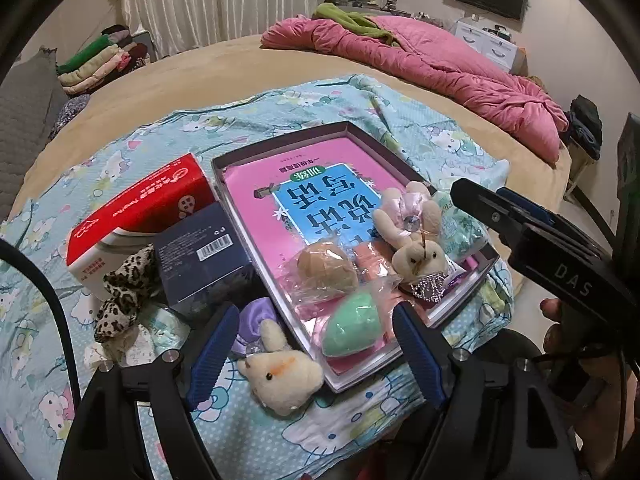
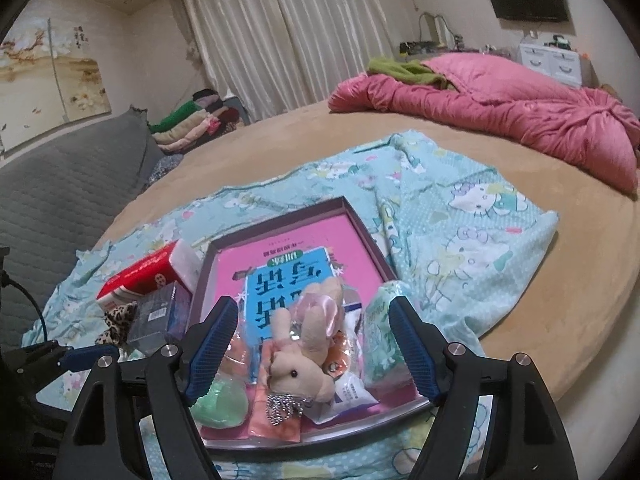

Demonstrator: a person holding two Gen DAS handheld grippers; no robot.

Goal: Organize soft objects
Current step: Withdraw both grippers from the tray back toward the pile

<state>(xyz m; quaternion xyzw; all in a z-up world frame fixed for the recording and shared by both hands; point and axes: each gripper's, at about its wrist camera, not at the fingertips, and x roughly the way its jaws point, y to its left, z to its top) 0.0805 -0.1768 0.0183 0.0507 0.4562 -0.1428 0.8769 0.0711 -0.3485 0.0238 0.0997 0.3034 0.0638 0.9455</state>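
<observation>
Both handheld grippers hovered with their jaws spread wide and nothing clamped between them over a cartoon-cat bedsheet (image 1: 352,408) spread on a tan bed (image 1: 248,68). The left gripper (image 1: 308,350) angled steeply down at the near corner of a shallow tray (image 1: 464,312); between its blue fingers (image 1: 212,350) lay a cream plush rabbit (image 1: 282,372) on the sheet, just outside the tray and untouched, with a lilac soft item (image 1: 256,318) directly behind it. The right gripper (image 2: 312,346) pointed at a gentler slope over the tray's (image 2: 360,416) near end, its black body also reaching in from the right of the left wrist view (image 1: 532,232).

Inside the tray, on a pink-and-blue book (image 1: 320,200), sat a beige plush bunny (image 1: 416,240) with a pink bow and a beaded chain, a tan sponge in clear wrap (image 1: 326,268) and a mint-green egg-shaped sponge (image 1: 352,328). The bunny (image 2: 304,344) lay between the right gripper's open fingers, with no pad pressing on it. A mint-patterned packet (image 2: 384,344) leaned at the tray's right edge.

Left of the tray stood a red-and-white box (image 1: 132,216), a dark blue box (image 1: 200,252) and a leopard-print scrunchie (image 1: 124,292). A pink quilt (image 1: 460,72) lay heaped at the bed's far side.
</observation>
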